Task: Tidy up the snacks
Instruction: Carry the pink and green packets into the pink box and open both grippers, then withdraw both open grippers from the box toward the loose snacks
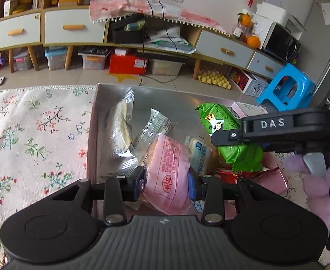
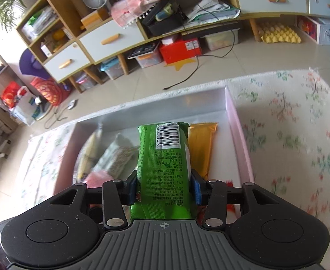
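The left gripper (image 1: 167, 184) is clamped on a pink plastic snack packet (image 1: 171, 171) at lower centre, over the shallow pink-rimmed box (image 1: 92, 121). The right gripper (image 2: 163, 189) pinches a green crinkly snack pack (image 2: 162, 157) mid-frame, beside a gold foil bar (image 2: 201, 144) in the box

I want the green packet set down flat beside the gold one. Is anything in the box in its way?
Nothing visible blocks it. The green packet, held by the right gripper, hangs over bare box floor left of the gold packet; the other snacks lie further left.
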{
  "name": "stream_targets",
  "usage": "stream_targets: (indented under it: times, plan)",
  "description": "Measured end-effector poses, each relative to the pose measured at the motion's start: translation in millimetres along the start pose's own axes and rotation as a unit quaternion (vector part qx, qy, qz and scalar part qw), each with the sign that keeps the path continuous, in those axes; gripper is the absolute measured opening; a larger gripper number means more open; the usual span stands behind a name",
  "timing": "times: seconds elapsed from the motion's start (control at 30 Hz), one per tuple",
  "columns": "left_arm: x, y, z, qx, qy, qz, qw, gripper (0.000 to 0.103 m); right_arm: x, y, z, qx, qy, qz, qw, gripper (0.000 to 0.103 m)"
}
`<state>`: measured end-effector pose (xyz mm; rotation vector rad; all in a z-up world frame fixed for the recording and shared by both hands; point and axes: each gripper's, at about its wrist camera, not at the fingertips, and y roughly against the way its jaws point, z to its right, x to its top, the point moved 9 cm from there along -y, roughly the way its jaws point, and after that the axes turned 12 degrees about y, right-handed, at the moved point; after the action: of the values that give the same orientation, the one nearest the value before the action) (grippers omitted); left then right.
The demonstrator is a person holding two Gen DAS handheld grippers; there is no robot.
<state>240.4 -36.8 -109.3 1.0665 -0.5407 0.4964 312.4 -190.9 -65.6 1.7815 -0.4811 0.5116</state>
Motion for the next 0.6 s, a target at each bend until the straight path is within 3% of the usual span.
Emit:
stream_targets:
  times: [0.13, 0.23, 0.33, 0.37, 0.6]
  plan:
    - [-2, 3, 3, -0.011, -0.001, 0.006, 0.9999, 0.040, 9, -10, -1, -0.008, 0.005, 0.006, 1.000, 0.045]
    - [-3, 8, 10, -0.016, -0.013, 0.005, 0.9998, 0.056, 14, -9, -5, 0.003, -0.002, 0.019, 1.000, 0.048]
    - [-2, 16, 13, -0.021, -0.015, 0.012, 0.9996, 0.072, 17, 2, -10, 0.018, -0.010, 0.027, 0.999, 0.066]
    - [-2, 18, 13, -0.021, -0.013, 0.012, 0.9996, 0.077, 19, 7, -11, 0.018, -0.008, 0.031, 0.999, 0.068]
    - [-7, 35, 15, -0.006, -0.006, 0.003, 1.0000, 0.095, 15, 38, -19, 0.005, 0.013, 0.039, 0.999, 0.075]
